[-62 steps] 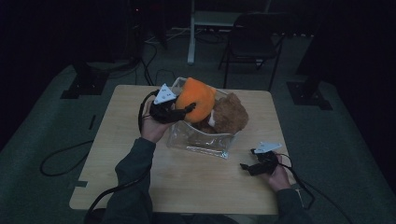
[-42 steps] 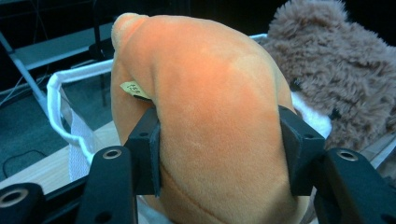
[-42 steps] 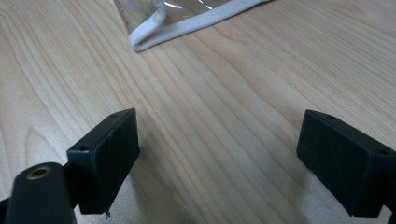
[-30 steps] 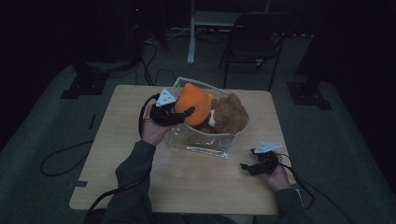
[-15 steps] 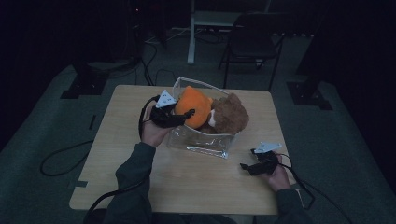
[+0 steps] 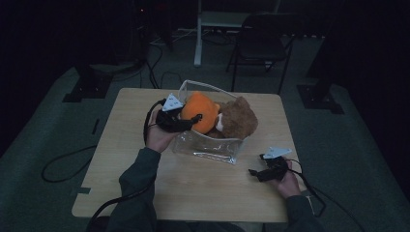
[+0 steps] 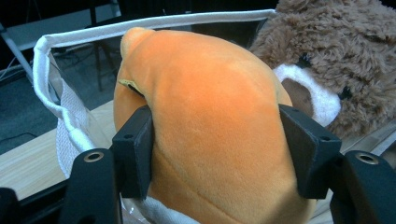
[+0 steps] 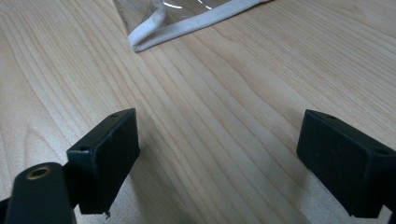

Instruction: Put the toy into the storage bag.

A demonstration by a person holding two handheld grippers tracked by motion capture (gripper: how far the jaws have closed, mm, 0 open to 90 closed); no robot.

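An orange plush toy [image 6: 200, 108] [image 7: 205, 116] sits in the top of a clear bag [image 6: 208, 147] with a white rim [image 7: 70, 35]. A brown teddy bear [image 6: 239, 118] [image 7: 336, 56] lies beside it in the same bag. My left gripper [image 6: 193, 121] [image 7: 219, 144] comes in from the left. Its jaws have just been opening, and both pads still touch the orange toy's sides. My right gripper [image 6: 256, 173] [image 8: 219, 154] rests open on the wooden table [image 6: 193, 193] [image 8: 210, 93] at the front right, with nothing between its jaws.
The bag's white-trimmed corner [image 8: 149, 37] lies just ahead of the right gripper. Cables [image 6: 63, 164] trail off the table's left side to the floor. A chair [image 6: 263, 43] and stands are beyond the far edge.
The orange toy has sunk a little lower into the bag with the left gripper around it. The right hand has not moved.
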